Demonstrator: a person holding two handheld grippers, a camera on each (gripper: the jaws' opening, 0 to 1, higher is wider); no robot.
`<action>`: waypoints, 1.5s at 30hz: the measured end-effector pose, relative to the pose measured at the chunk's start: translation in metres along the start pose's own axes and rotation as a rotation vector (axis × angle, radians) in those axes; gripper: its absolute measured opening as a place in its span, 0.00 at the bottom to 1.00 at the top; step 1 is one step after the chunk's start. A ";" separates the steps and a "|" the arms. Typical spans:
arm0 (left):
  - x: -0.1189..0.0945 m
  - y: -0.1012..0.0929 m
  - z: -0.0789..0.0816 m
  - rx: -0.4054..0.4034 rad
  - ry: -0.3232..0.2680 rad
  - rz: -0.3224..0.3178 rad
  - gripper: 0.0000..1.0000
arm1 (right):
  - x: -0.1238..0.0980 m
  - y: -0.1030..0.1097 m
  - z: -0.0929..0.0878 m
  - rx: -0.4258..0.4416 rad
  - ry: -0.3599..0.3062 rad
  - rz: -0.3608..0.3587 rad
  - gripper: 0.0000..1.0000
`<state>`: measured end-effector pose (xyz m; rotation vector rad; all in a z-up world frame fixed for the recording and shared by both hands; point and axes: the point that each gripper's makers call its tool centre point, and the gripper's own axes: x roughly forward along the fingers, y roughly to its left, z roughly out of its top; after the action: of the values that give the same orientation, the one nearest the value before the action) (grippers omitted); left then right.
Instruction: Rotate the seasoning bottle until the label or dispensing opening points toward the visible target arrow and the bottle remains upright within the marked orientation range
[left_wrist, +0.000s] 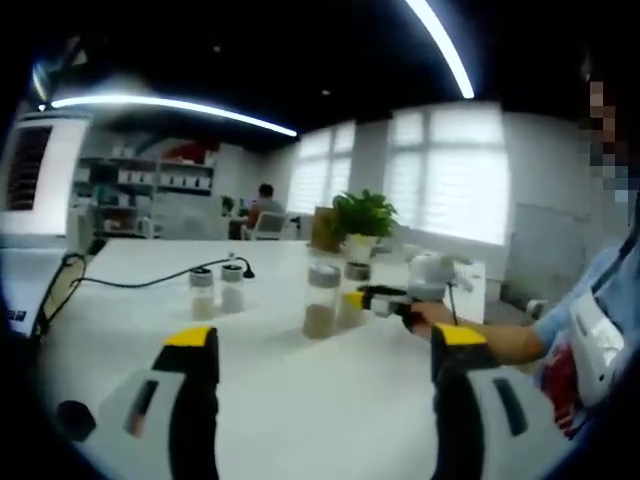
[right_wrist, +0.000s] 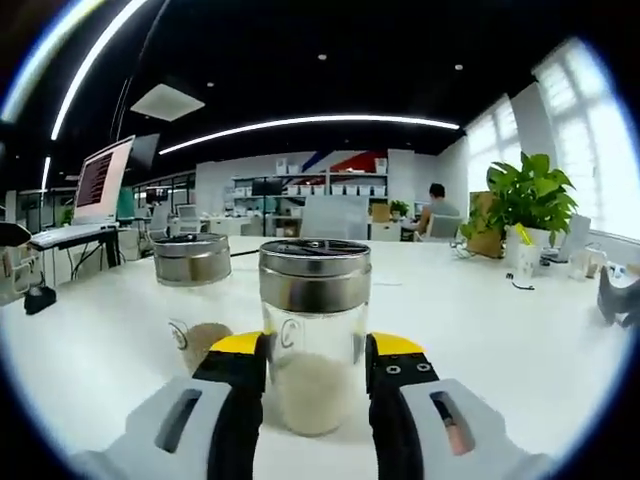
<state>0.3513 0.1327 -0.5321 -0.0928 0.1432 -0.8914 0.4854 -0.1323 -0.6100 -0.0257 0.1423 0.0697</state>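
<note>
No brand or wording can be read anywhere; a small round mark is seen on the bottle's (right_wrist: 314, 335) glass, too small to make out, and the monitor's (right_wrist: 103, 180) text is blurred. The bottle is seen upright on the white counter (right_wrist: 500, 330), clear glass under a steel shaker lid, with pale powder filling its lower part. It is flanked by the yellow-tipped jaws of the right tool (right_wrist: 316, 360), which are pressed against its sides, so a grip on it is shown. A second jar (right_wrist: 194, 300) with the same lid is seen just behind it to the left. In the left gripper view, the left tool (left_wrist: 325, 350) is held spread apart with nothing in it, well short of the bottle (left_wrist: 322, 299). Two small jars (left_wrist: 216, 292) are seen farther left, and a potted plant (left_wrist: 362, 225) behind.
</note>
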 end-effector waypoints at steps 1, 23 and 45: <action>0.000 0.000 0.000 0.000 0.001 0.000 0.93 | 0.000 0.000 0.000 -0.005 0.004 -0.001 0.38; 0.005 0.000 -0.006 -0.005 0.027 -0.001 0.92 | -0.003 0.001 -0.002 -0.026 0.004 0.212 0.38; 0.009 -0.008 -0.001 -0.046 -0.012 -0.042 0.91 | 0.003 0.012 -0.004 -0.113 0.074 0.891 0.38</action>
<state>0.3501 0.1204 -0.5331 -0.1442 0.1511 -0.9295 0.4867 -0.1207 -0.6147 -0.0762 0.2150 0.9669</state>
